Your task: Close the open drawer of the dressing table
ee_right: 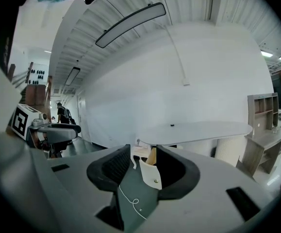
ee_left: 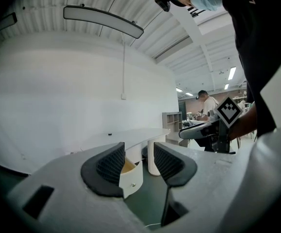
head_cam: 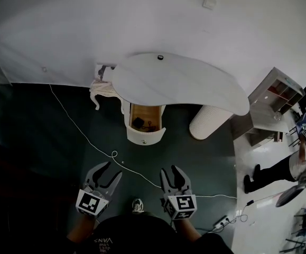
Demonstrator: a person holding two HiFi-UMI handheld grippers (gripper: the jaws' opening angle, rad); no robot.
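Observation:
The white dressing table (head_cam: 184, 83) stands against the far wall, with a small dark knob-like thing (head_cam: 160, 57) on its top. Its drawer (head_cam: 146, 135) is pulled out toward me, showing a wooden inside with dark items (head_cam: 138, 123). My left gripper (head_cam: 106, 169) and right gripper (head_cam: 175, 171) are held side by side above the dark floor, well short of the drawer, both open and empty. In the left gripper view the drawer front (ee_left: 131, 177) shows between the pads of that gripper (ee_left: 139, 165). The right gripper (ee_right: 144, 166) frames the drawer front (ee_right: 151, 174) too.
A white cable (head_cam: 97, 147) runs across the floor between me and the drawer, ending near a power strip (head_cam: 221, 222). A ribbed white cylinder leg (head_cam: 208, 121) holds the table's right end. A small ornate stool (head_cam: 102, 89) stands left; a shelf unit (head_cam: 279, 97) and a person (head_cam: 274, 171) are right.

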